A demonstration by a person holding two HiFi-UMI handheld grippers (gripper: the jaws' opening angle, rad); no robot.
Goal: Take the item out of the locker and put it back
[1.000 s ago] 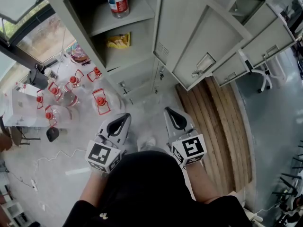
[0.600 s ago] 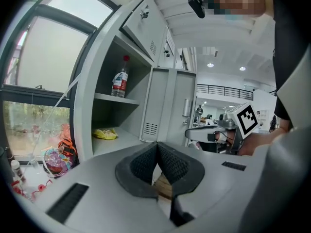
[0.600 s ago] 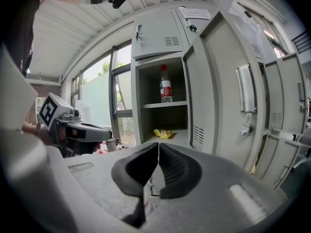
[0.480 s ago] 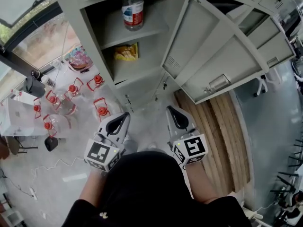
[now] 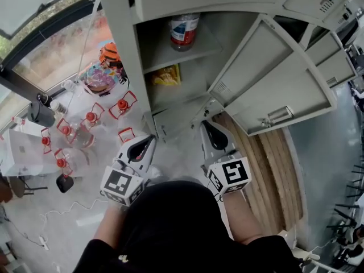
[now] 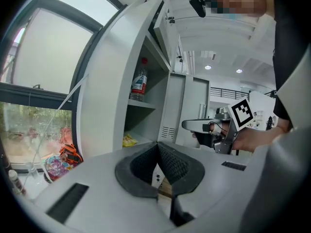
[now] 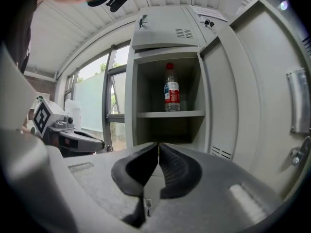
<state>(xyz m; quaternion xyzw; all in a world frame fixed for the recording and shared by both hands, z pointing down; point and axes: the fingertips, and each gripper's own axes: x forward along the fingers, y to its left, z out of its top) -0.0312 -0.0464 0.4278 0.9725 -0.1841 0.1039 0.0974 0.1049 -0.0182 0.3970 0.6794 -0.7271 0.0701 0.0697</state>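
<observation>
The bottle [image 5: 183, 32] stands upright on the upper shelf [image 5: 170, 58] of the locker [image 5: 122, 50], untouched, so I judge the taking-out has not begun. On the locker's shelf below lies a yellow packet [image 5: 165, 76]. The door [image 5: 278, 84] hangs wide to the locker's right, which leaves the opening free for a reach. Both grippers hover in front of the locker, below its opening and well short of the bottle. The left gripper [image 5: 149, 140] has its jaws together on nothing, and the right gripper [image 5: 207, 127] is likewise pressed together and empty. The right one looks straight at the bottle, so it seems likelier to reach, but its jaws must part first.
</observation>
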